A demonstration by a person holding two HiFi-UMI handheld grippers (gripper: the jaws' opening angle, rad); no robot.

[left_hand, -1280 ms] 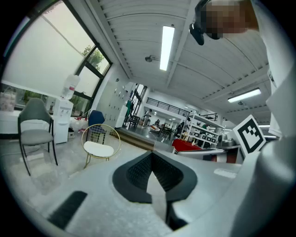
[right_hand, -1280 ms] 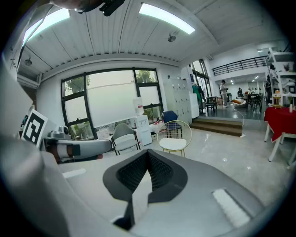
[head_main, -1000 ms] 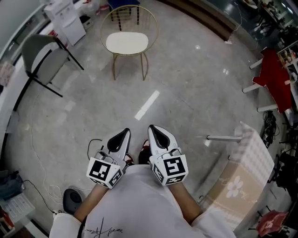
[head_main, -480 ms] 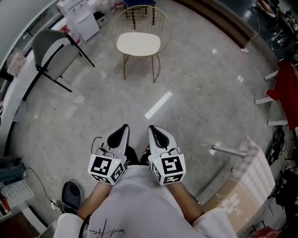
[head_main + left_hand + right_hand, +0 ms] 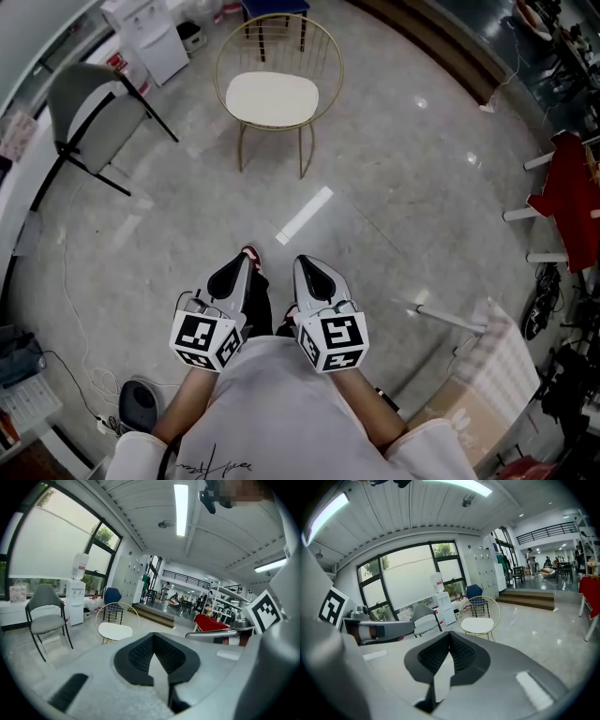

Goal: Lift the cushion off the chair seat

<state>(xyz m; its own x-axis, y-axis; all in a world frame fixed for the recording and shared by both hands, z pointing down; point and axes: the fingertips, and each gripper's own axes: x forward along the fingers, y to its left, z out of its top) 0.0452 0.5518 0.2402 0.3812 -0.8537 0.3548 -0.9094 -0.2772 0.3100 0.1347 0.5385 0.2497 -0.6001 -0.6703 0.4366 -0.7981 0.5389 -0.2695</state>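
A cream cushion [image 5: 273, 98] lies on the seat of a gold wire chair [image 5: 319, 42] at the top of the head view, well ahead of both grippers. The same cushion [image 5: 116, 631] shows small in the left gripper view, and the cushion [image 5: 477, 626] appears again in the right gripper view. My left gripper [image 5: 240, 263] and right gripper [image 5: 307, 265] are held side by side close to my body, low in the head view. Both are shut with nothing between the jaws. Several floor lengths separate them from the chair.
A grey chair with black legs [image 5: 86, 110] stands at the left. A white cabinet [image 5: 148, 37] sits at the top left beside it. A red table [image 5: 569, 197] is at the right edge, a floral cloth [image 5: 487, 375] at the lower right, cables [image 5: 75, 300] on the floor left.
The view has advanced toward the gold chair, which now sits larger and lower in the head view. Both grippers stay shut and side by side in front of my body.
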